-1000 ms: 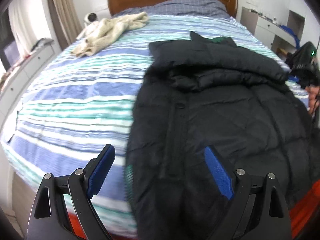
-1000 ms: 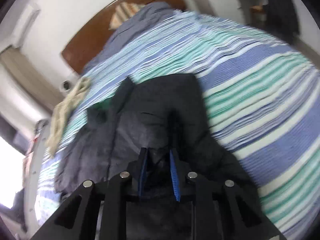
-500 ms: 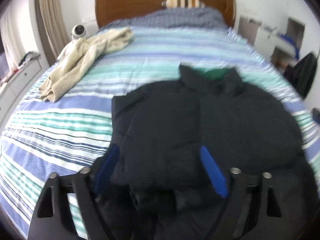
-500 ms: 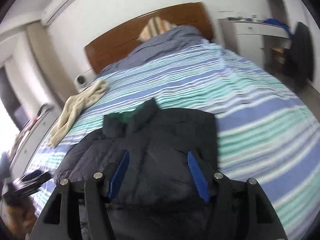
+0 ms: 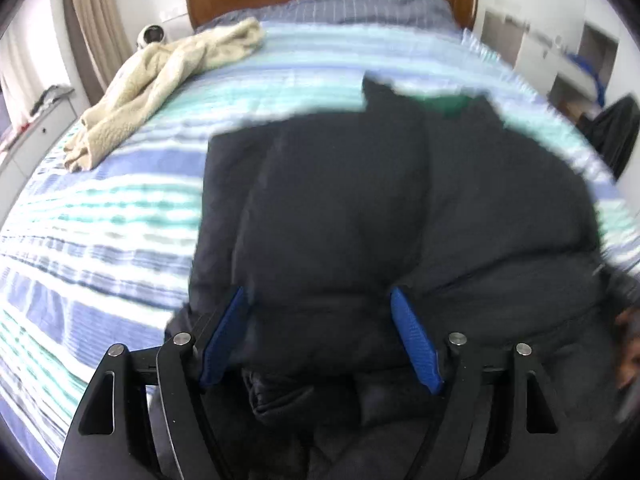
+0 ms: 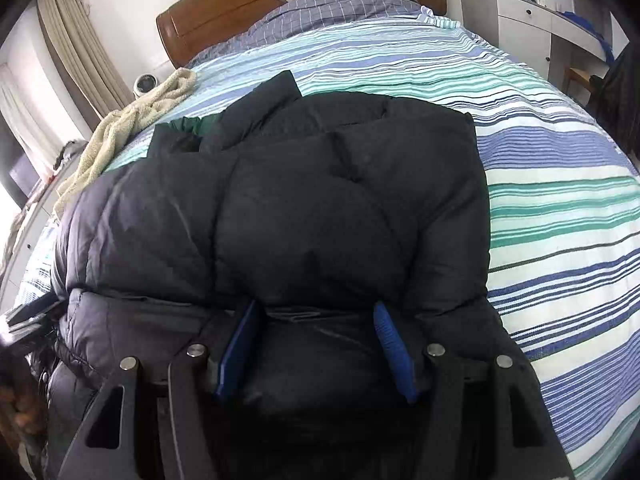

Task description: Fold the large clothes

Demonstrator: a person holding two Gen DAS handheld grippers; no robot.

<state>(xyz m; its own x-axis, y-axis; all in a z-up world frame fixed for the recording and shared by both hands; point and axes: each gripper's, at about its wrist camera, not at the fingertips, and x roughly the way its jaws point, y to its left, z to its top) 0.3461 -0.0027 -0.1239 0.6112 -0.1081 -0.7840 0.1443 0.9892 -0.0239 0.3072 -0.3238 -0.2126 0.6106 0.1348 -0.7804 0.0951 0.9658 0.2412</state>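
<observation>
A black puffer jacket (image 5: pixel 360 200) lies on the striped bed, collar toward the headboard, with green lining (image 5: pixel 448 104) showing at the neck. Its sides are folded in over the body, making a thick bundle (image 6: pixel 320 200). My left gripper (image 5: pixel 318 294) hovers over the jacket's near left part. Its blue pads (image 5: pixel 416 344) stand wide apart on either side of a puffy fold without pinching it. My right gripper (image 6: pixel 316 306) is open low over the near right part, with dark fabric lying loosely between its fingers (image 6: pixel 240 348).
A beige fleece garment (image 5: pixel 160 80) lies at the bed's far left. The striped bedcover (image 6: pixel 560 200) is bare to the jacket's right. A wooden headboard (image 6: pixel 240 8) and a pillow are at the back, with white cabinets (image 6: pixel 520 24) at the right wall. A hand (image 5: pixel 628 344) shows at the edge.
The right gripper opened and let go of the jacket fold it was pinching, then levelled out. The left gripper moved from the bed's left side to over the jacket.
</observation>
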